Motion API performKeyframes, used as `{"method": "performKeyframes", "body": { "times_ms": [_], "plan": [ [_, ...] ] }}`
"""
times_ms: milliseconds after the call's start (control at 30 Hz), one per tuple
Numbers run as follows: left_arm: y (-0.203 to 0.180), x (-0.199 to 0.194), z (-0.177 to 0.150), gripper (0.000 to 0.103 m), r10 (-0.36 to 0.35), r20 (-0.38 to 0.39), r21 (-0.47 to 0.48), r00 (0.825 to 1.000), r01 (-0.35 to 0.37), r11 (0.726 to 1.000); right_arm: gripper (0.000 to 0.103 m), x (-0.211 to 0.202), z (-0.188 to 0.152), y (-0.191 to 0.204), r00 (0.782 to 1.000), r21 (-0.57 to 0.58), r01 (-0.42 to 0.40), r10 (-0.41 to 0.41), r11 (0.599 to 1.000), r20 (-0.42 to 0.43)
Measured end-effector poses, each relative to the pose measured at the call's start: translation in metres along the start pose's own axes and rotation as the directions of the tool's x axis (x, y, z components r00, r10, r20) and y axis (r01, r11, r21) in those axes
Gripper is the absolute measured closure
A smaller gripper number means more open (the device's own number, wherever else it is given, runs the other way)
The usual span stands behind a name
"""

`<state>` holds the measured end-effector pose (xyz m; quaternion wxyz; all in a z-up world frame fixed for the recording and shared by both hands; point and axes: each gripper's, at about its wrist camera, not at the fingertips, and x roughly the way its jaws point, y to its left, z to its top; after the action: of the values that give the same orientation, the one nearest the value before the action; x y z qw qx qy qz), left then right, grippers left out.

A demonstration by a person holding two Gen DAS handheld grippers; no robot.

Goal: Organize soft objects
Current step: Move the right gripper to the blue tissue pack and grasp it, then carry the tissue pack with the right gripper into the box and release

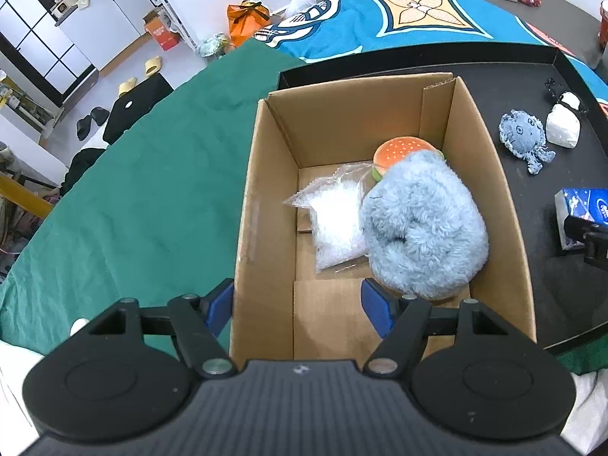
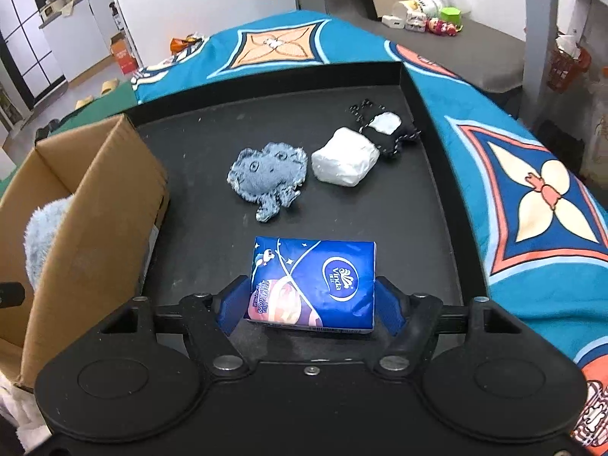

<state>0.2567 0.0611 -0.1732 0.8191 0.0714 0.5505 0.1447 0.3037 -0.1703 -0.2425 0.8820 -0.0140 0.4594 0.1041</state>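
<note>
A cardboard box [image 1: 266,197] stands on a black tray [image 2: 425,197]. Inside it lie a fluffy blue plush [image 1: 421,228], a burger plush [image 1: 402,150] and a clear bag of white stuffing [image 1: 338,224]. My left gripper [image 1: 298,309] is open and empty, straddling the box's near-left wall. My right gripper [image 2: 311,304] has its blue fingers on both sides of a blue tissue pack [image 2: 315,285] on the tray; the jaws touch its sides. A grey-blue octopus plush [image 2: 268,174], a white soft pack [image 2: 344,161] and a black-and-white plush [image 2: 385,129] lie further back.
The tray sits on a blue patterned cloth [image 2: 532,190]; a green cloth [image 1: 144,197] lies left of the box. The tray has raised walls. The right gripper shows at the left wrist view's right edge [image 1: 585,231]. Clutter sits on a far grey surface [image 2: 425,19].
</note>
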Motion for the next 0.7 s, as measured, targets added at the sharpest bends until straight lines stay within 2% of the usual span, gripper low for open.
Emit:
{"method": "performKeyframes", "body": {
  "times_ms": [400, 700],
  "plan": [
    [0.008, -0.011, -0.003, 0.033, -0.017, 0.020, -0.009, 1.000, 0.017, 1.000, 0.035, -0.030, 0.011, -0.003, 0.998, 0.020, -0.003, 0.002, 1.000, 0.059],
    [0.023, -0.019, -0.005, 0.033, -0.032, 0.045, -0.035, 0.998, 0.033, 0.999, 0.035, -0.057, 0.023, 0.013, 0.989, -0.031, -0.022, 0.026, 0.999, 0.149]
  ]
}}
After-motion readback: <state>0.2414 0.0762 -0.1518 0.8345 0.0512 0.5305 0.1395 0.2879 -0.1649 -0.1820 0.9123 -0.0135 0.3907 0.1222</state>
